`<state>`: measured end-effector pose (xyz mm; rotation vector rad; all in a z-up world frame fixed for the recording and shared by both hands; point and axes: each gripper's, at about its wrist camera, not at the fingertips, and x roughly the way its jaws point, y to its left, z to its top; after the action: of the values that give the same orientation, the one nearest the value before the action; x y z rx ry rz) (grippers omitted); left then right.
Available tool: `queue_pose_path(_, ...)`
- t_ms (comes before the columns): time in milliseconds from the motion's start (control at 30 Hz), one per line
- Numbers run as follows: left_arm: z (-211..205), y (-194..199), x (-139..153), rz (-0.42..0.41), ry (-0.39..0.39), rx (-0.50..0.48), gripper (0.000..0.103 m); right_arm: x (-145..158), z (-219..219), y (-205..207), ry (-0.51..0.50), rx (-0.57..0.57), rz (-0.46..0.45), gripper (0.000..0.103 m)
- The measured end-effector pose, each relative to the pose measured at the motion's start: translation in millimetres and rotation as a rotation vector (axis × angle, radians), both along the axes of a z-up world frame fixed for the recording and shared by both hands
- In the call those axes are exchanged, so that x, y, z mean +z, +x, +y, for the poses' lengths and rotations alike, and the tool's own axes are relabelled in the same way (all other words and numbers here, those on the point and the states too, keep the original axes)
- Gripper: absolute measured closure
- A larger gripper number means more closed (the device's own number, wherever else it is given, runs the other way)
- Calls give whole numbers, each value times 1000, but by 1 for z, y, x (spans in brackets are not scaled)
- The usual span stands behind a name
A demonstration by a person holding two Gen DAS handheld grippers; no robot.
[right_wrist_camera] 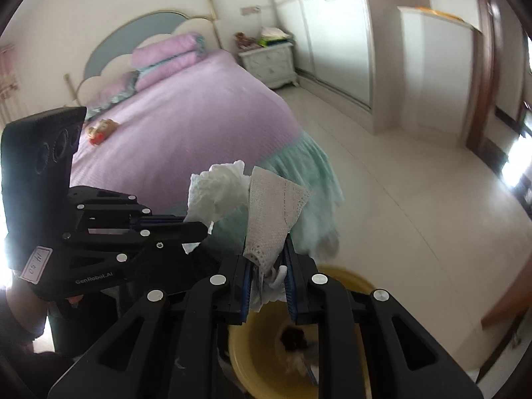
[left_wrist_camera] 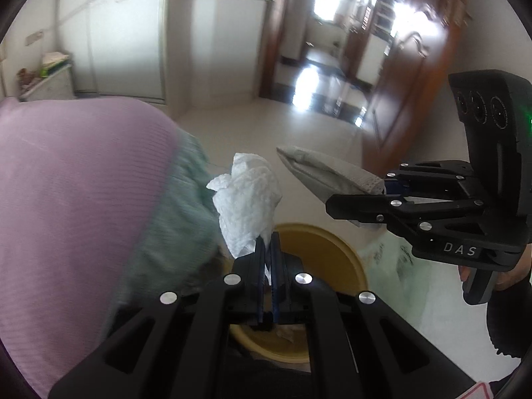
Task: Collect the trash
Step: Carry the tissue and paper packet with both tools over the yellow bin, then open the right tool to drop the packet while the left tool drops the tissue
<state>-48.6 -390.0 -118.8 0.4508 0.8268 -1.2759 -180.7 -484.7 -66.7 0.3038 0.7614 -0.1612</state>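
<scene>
While the bed with its lilac cover fills most of the room behind, the landmark that matters is the yellow bin on the pale floor just beside the bed's corner; some scraps already lie in its bottom. Both pieces of trash hang in the air above that bin, close together but not touching as far as the wrist views show.

Of the two, the grey woven cloth piece is the longer, a flat, folded, mask-like strip. It looks light and limp, with a rough weave that should not slip; it is pinched at its lower end, so the rest stands up and flops freely. The crumpled white tissue is the smaller, a soft wad with almost no weight. It will crush rather than resist, and could tear or snag on the pads, so a hold on the bunched lower edge, as now, seems best.

In the right gripper the jaws are drawn in to a narrow gap and clamp the base of the cloth piece over the bin's rim. In the left gripper the jaws are nearly together, nipping the tissue's bottom tip directly above the bin's opening.
</scene>
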Motion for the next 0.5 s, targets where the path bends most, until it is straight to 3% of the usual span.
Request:
queue_pose_path(267, -31, -26, -52, 105, 87, -67, 99, -51, -23, -44, 107, -96, 111, 84)
queue_pose_path(400, -42, -35, -71, 115, 132, -77, 99, -69, -21, -45, 124, -109, 175, 59)
queue_pose_path(500, -41, -39, -82, 115, 158, -74, 99, -77, -21, -44, 141, -93, 191, 59)
